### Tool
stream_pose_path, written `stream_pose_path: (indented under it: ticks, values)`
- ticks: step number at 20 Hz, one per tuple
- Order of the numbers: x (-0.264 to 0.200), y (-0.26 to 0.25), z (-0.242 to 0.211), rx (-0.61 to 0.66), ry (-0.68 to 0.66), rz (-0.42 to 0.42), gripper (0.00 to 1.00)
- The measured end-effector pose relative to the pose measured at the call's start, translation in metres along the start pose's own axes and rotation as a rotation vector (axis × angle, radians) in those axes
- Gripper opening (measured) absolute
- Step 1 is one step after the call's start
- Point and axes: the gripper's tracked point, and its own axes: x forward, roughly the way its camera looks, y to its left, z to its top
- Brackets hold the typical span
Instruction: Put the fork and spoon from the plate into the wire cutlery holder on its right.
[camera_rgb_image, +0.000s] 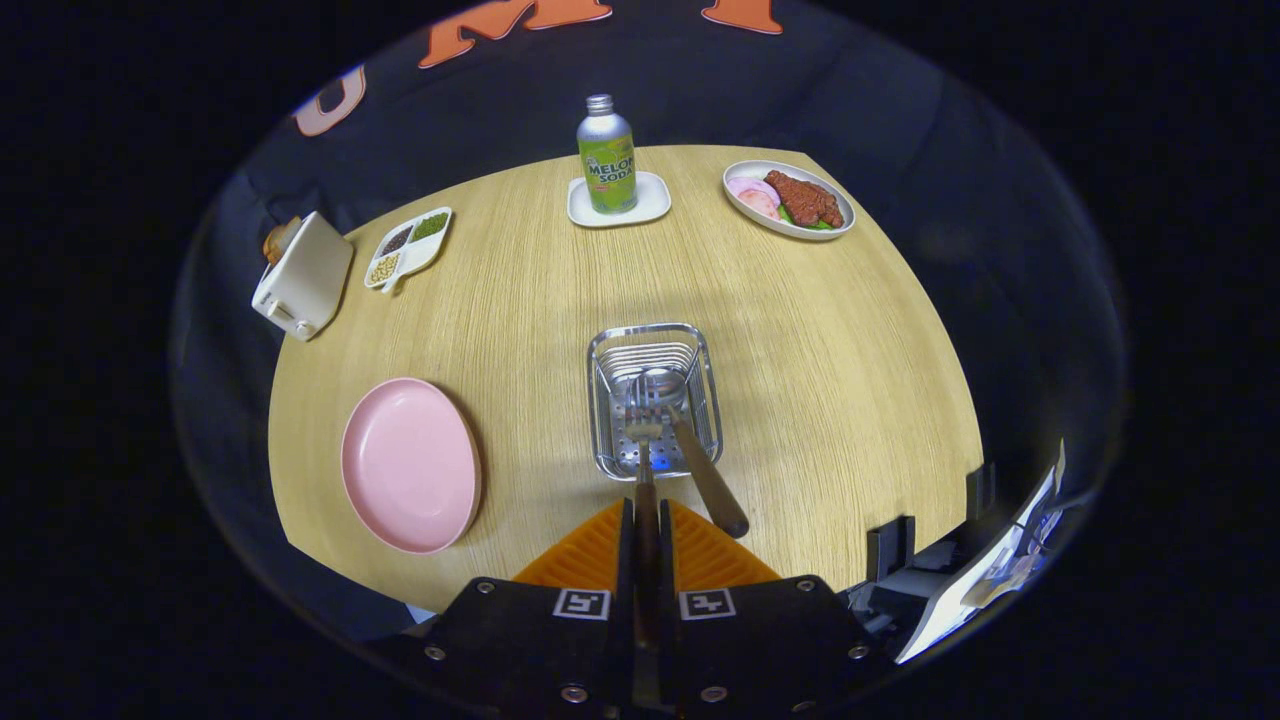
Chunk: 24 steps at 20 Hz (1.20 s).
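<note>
My gripper (646, 512) is shut on the dark handle of the fork (645, 440), whose tines reach out ahead of the fingertips over the wire cutlery holder (700, 352). The spoon (690, 440) lies in the holder, bowl down inside the basket and brown handle leaning out over the near rim toward the right of my fingers. The pink plate (410, 465) lies bare on the table to the left of the holder.
On the round wooden table (820, 340), a green soda bottle (607, 160) on a white coaster stands at the far side, a plate of food (790, 200) far right, a divided snack dish (410, 247) and a white toaster (303, 277) far left.
</note>
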Motion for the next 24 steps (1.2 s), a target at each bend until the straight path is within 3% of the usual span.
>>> stream_pose_path:
  ticks: [5,10,13,18,21,24]
  values:
    - [0.0,-0.001,0.027,-0.046,-0.058,-0.004,0.17]
    - [-0.017,0.006,0.071,-0.042,-0.224,-0.002,0.22]
    - [-0.032,0.012,0.09,-0.03,-0.284,0.017,0.55]
    - [-0.077,0.016,0.135,0.01,-0.498,0.045,0.83]
    - [-0.111,0.012,0.167,0.003,-0.691,0.028,0.9]
    - [-0.144,0.006,0.188,-0.006,-0.857,-0.006,0.9]
